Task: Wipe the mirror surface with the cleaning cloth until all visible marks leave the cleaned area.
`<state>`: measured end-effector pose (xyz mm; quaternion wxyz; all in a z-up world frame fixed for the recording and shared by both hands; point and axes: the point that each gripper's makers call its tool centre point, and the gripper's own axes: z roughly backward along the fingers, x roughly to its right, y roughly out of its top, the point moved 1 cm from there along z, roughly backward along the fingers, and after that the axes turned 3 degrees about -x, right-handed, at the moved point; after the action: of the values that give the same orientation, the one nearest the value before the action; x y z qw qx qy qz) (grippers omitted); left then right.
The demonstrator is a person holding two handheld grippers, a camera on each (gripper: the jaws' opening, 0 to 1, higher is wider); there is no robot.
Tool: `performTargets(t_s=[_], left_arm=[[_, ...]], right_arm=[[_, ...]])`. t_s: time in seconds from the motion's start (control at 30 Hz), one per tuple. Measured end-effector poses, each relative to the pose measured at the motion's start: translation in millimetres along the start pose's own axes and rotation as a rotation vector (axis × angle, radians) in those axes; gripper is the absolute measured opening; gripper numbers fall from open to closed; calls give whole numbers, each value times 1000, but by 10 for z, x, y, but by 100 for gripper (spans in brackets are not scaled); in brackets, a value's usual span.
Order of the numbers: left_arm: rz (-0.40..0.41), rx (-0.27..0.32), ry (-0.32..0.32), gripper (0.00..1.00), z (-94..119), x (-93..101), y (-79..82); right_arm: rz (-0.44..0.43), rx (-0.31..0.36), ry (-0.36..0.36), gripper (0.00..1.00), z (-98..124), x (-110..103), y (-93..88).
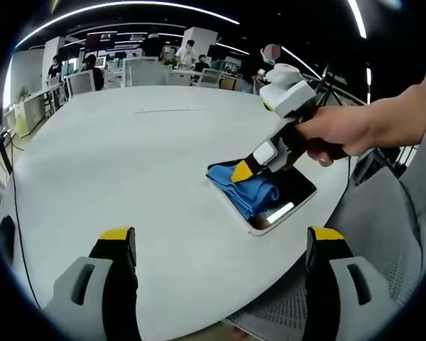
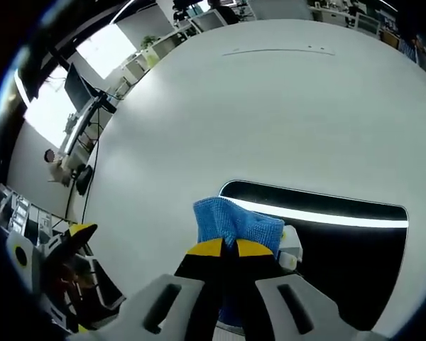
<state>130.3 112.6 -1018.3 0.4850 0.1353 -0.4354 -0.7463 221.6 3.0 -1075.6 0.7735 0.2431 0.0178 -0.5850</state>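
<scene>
A rectangular mirror (image 1: 292,190) lies flat near the right edge of the white table (image 1: 128,156); it reflects dark ceiling and a light strip (image 2: 341,234). A blue cleaning cloth (image 1: 243,186) is bunched on the mirror's left end (image 2: 234,220). My right gripper (image 2: 224,249) is shut on the cloth and presses it down onto the mirror; it comes in from the right with a hand on it (image 1: 243,169). My left gripper (image 1: 220,238) hovers open above the table's near edge, short of the mirror, with nothing between its jaws.
The round white table has wide bare surface to the left and behind the mirror. Grey mesh chairs (image 1: 369,234) stand beside the table's right edge. Desks, chairs and people (image 1: 92,67) are in the office behind. My left gripper shows at the lower left (image 2: 64,249).
</scene>
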Motion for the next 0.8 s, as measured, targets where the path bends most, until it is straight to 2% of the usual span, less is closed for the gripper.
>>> performTargets(t_s=[0.37, 0.8], left_arm=[[2, 0, 0, 99, 9, 4, -3], [-3, 8, -1, 99, 0, 11, 37]], right_arm=[[-4, 13, 10, 0, 17, 11, -14], [7, 18, 8, 0, 84, 143, -58]])
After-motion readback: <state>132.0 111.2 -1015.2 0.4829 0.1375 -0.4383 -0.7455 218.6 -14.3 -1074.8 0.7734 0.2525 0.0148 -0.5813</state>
